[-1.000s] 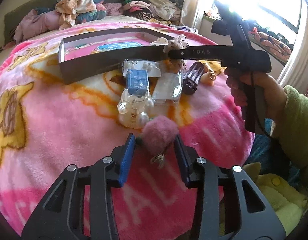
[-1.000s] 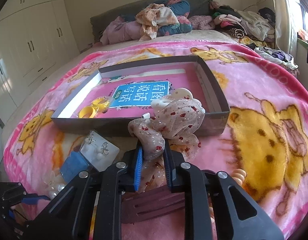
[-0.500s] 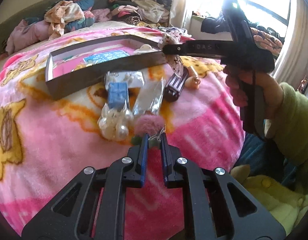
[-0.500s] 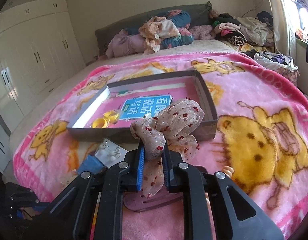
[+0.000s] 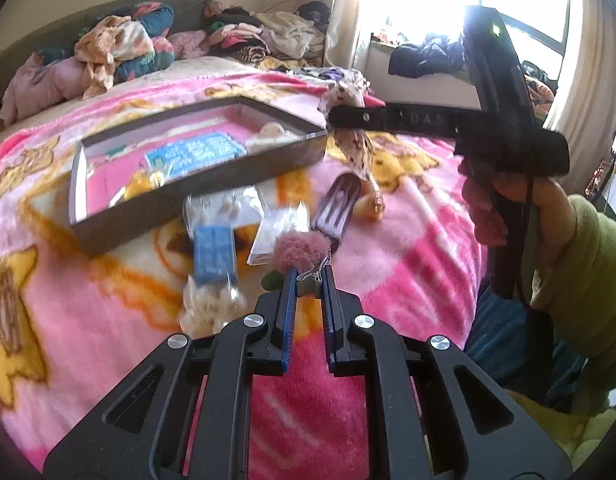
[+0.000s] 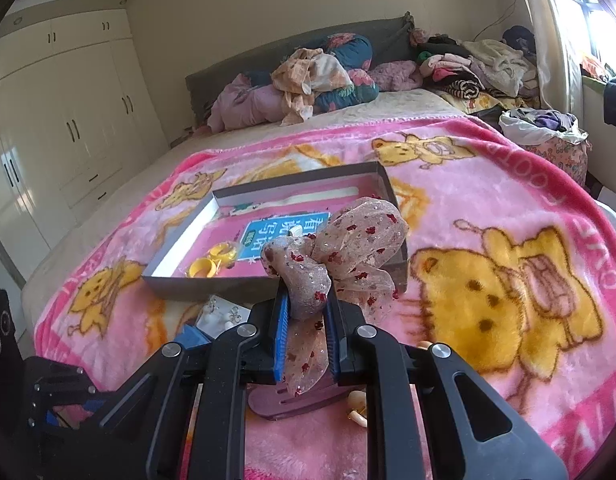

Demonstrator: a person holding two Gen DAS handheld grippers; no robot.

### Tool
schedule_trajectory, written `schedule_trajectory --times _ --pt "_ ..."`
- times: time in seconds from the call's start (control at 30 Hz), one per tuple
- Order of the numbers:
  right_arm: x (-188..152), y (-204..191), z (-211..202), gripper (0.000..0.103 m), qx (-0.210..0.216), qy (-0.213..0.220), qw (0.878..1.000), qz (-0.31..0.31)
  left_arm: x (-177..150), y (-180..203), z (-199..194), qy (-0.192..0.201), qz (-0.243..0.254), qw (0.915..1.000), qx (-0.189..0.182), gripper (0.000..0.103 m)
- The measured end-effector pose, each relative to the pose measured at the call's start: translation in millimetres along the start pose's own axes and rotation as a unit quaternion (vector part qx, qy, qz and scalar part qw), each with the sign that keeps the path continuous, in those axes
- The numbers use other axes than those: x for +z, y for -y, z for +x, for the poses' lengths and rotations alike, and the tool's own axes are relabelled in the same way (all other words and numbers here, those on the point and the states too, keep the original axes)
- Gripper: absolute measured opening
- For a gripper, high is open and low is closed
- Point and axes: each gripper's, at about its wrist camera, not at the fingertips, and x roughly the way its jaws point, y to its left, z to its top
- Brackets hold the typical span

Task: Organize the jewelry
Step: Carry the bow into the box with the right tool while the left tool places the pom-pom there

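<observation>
Left to right on the bed's pink blanket [image 5: 60,312]: we see the grey tray [image 5: 196,184] with a blue-label card [image 6: 286,230] and yellow rings [image 6: 210,260] inside. In front of it lie an earring card [image 5: 224,206], a blue-tagged pearl packet [image 5: 214,276], a clear bag [image 5: 278,232], a purple comb clip [image 5: 335,210] and a peach piece [image 5: 371,210] beside it. Our left claw [image 5: 306,280] is clamped on the metal clip of the pink pompom hairpin [image 5: 302,250], which is just above the blanket. Our right claw [image 6: 306,320] pinches the sheer red-dotted bow [image 6: 335,248], held in the air near the tray's right corner. Right hand [image 5: 519,204] grips the handle at far right.
</observation>
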Motion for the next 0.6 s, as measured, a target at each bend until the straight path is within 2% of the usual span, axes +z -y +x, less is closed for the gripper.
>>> schedule_trajectory --times 0.4,0.6 --pt "24 3 -4 0.015 -0.003 0.013 1.0 -0.003 48 -34 -6 0.048 -0.022 0.9978 0.039 0.006" --pt "28 8 0 0.015 -0.007 0.013 1.0 0.003 61 -52 1 0.058 -0.029 0.9959 0.062 0.006"
